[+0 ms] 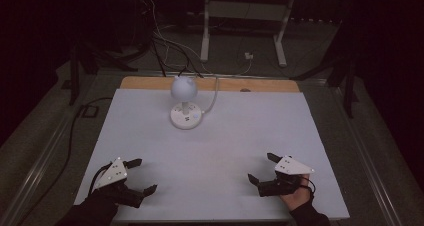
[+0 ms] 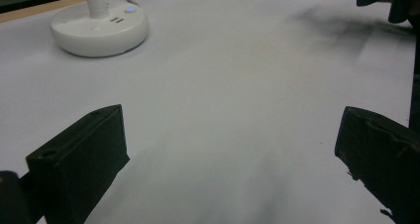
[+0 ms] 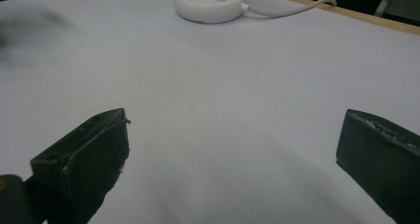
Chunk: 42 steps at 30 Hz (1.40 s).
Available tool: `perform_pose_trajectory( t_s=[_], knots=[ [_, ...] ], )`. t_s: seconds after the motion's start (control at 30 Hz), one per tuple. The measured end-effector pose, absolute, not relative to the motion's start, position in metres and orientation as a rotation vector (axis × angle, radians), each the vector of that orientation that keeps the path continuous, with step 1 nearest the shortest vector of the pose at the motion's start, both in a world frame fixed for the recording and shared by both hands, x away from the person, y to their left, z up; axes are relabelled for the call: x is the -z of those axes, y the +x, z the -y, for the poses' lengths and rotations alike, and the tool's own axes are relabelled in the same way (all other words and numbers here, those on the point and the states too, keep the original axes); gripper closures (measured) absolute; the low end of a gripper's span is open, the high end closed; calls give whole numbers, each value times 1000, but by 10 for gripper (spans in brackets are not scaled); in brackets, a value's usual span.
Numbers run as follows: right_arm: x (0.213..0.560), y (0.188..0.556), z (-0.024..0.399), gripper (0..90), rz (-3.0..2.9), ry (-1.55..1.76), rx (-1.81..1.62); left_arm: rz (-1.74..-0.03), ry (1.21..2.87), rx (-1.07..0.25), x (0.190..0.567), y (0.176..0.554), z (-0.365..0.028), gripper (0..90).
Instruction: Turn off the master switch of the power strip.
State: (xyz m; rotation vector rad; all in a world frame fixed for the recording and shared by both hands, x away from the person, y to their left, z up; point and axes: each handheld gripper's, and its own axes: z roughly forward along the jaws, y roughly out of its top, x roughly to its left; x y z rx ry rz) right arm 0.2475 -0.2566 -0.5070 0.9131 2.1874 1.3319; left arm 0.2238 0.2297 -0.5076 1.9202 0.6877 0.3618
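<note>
A small white desk lamp (image 1: 184,87) with a round head stands on its disc base (image 1: 186,116) at the back middle of the white table sheet (image 1: 215,146). Its base (image 2: 99,29) lies ahead and left in the left gripper view, with a blue-lit button (image 2: 130,8). The same base (image 3: 210,2) sits far ahead in the right gripper view. My left gripper (image 1: 142,176) rests open near the front left corner, nothing between its jaws. My right gripper (image 1: 262,167) rests open near the front right, also holding nothing.
A white cable (image 1: 215,98) runs from the lamp base over the wooden back edge (image 1: 210,83) of the table. Behind the table are floor cables and a white stand frame (image 1: 245,16). The room around is dark.
</note>
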Motion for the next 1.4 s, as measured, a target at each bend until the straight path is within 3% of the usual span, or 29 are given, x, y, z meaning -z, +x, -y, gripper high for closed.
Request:
perform_pose_trajectory(
  t_s=[1.4],
  knots=[
    [501,243,256,0,-2113,891,-1340,-636,1947,-281,501,223,-218,4]
  ],
)
